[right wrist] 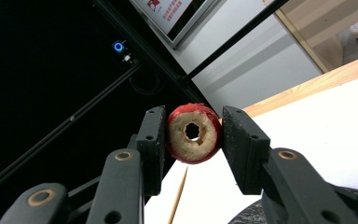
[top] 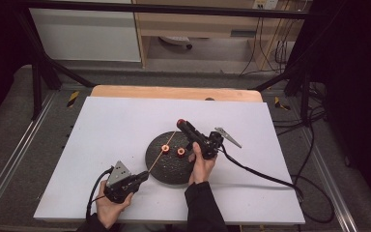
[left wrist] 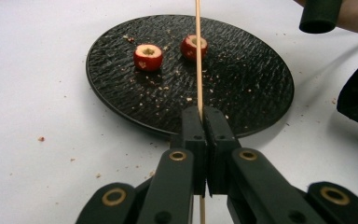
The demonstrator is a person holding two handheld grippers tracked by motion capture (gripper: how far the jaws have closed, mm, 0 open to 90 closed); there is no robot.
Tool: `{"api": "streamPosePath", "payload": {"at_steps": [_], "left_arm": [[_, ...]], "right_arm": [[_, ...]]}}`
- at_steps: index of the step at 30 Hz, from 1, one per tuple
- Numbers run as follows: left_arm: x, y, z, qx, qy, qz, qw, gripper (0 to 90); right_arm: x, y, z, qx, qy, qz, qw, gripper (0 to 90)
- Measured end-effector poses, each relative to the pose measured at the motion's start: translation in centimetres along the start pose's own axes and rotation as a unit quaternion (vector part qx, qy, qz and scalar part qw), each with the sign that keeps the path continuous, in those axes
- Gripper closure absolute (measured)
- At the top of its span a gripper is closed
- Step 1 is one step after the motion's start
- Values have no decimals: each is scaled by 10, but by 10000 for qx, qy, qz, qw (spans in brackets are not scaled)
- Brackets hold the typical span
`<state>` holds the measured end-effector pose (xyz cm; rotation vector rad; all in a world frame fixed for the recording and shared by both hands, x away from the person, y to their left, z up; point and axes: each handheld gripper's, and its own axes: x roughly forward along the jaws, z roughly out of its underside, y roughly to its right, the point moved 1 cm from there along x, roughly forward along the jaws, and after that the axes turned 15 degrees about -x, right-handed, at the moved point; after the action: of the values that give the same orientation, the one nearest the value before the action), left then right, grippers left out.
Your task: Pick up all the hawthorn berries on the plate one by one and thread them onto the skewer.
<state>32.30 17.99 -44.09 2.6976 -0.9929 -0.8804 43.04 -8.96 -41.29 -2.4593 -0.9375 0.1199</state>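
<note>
In the left gripper view the wooden skewer [left wrist: 198, 56] runs out of the top edge, so its tip is not seen, and its lower part is hidden between the closed jaws of the left gripper [left wrist: 204, 122]. In the right gripper view the black plate [right wrist: 249, 215] is cut by the bottom edge, and the skewer [right wrist: 178, 194] also leaves there. The pad of the right gripper [right wrist: 192, 135] hides one side of the red fruit ring [right wrist: 194, 133]. In the high view the two pieces on the plate [top: 166, 164] are too small to tell their details.
</note>
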Motion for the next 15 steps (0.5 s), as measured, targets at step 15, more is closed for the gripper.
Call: {"api": "streamPosePath", "payload": {"at_steps": [15], "left_arm": [[2,3,0,19,12,20,10000,887]], "right_arm": [[1,0,7,76,66,-7,9999,615]]}}
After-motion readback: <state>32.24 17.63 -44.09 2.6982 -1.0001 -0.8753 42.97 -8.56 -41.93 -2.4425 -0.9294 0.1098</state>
